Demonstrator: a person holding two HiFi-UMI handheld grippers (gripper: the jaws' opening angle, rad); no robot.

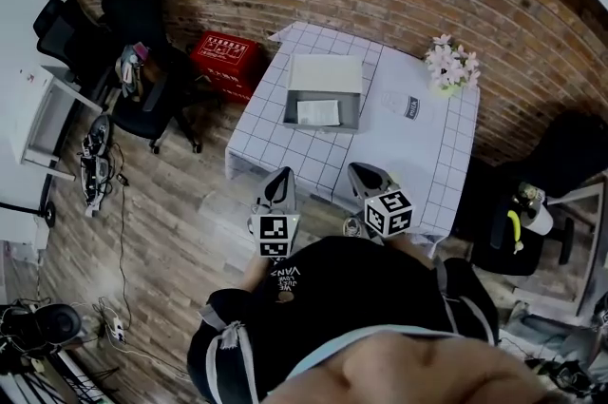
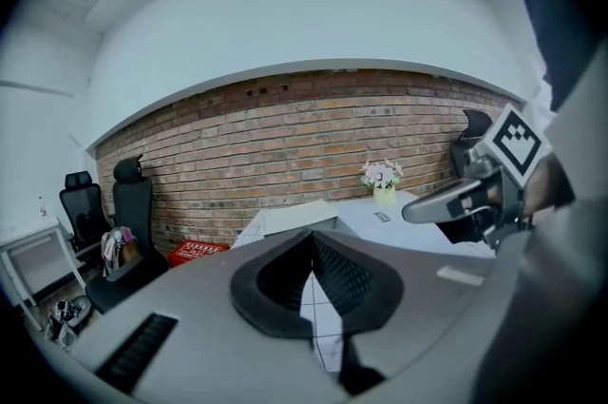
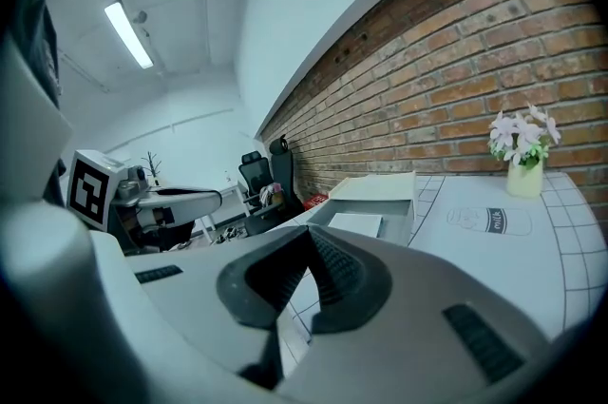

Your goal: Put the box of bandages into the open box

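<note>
Head view: open box sits on the gridded table, with the bandage box lying flat inside it at the near end. Left gripper and right gripper hang side by side at the table's near edge. Both point toward the bandage box and are well apart from it. Flowers stand at the far right corner. A red crate is on the floor left of the table.

Left gripper view: jaws pressed together, nothing between them. The open box is ahead beyond the tips, and the right gripper is at right.

Right gripper view: jaws together, empty. The bandage box shows inside the open box straight ahead, well beyond the tips, with the flowers at right.
</note>
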